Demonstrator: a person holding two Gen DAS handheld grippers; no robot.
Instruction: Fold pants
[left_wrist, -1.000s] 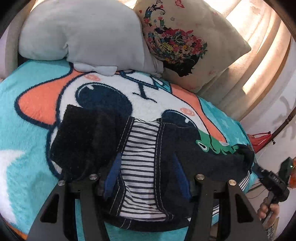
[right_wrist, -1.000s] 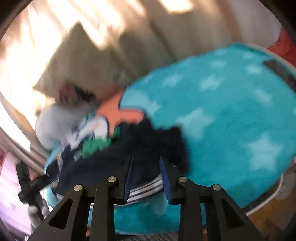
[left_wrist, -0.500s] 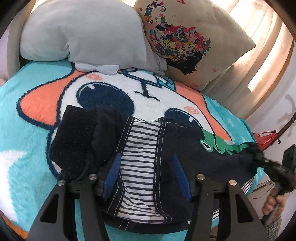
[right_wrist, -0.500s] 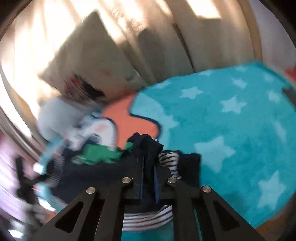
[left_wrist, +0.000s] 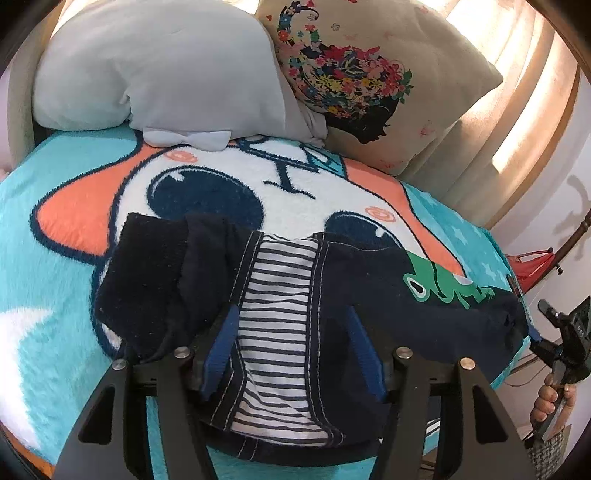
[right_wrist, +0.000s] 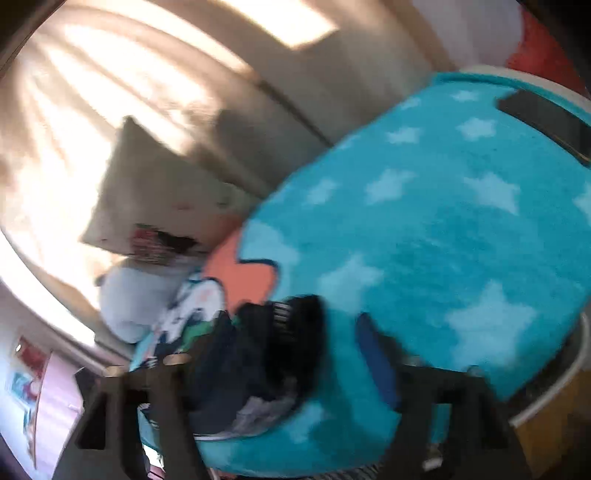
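Your pants lie bunched on the blanket of the bed, dark navy with a white-and-navy striped panel up the middle and a green cartoon print toward 3 o'clock in the left wrist view. One dark folded part sits at 9 o'clock of the heap, lapped over the rest. In the right wrist view the same pants show as a blurred dark pile near 7 o'clock, resting on the turquoise star-patterned blanket.

Your left tongs stand wide, their blue-padded fingers spread to either side of the striped panel and low over the cloth — nothing is pinched between them. Your right tongs also stand wide in their own view, though that picture is heavily smeared; one blue pad shows clear of the pants at about 5 o'clock, and the other finger is lost in the blur by the dark cloth. From the left wrist view you can see the right tongs at 4 o'clock, just off the heap's far end, with your hand on the handle below.

Beyond the pants, at 12 o'clock, a pale grey pillow leans against a beige cushion printed with a flowered head in profile — curtains glow behind it.
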